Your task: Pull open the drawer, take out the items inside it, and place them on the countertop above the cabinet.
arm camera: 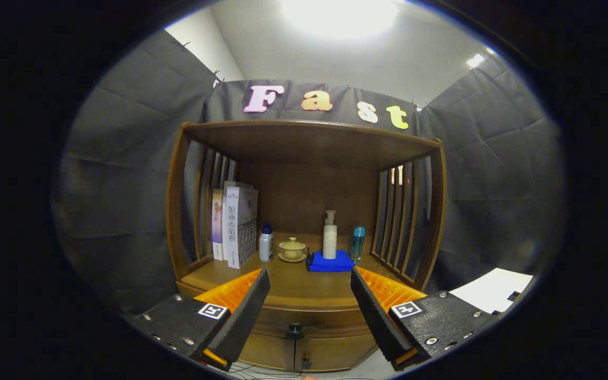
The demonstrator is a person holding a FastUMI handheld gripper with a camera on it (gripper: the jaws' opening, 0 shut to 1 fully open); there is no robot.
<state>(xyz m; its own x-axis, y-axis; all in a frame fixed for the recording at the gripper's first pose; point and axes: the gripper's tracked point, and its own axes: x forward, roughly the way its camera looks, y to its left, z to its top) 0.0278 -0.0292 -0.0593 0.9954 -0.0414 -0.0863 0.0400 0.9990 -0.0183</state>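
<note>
While the tongs point(309, 295) hang spread wide with nothing between their fingers, the wooden cabinet point(174, 211) stands just ahead of them. Its drawer point(283, 319) sits closed below the counter point(293, 287), the dark knob point(294, 331) low between the fingers, untouched. On the counter beyond stand upright books point(234, 224), a small white bottle with a blue cap point(266, 243), a lidded cup on a saucer point(292, 249), a pump bottle point(330, 237) on a blue cloth point(330, 262), and a blue bottle point(358, 243) beside it.
</note>
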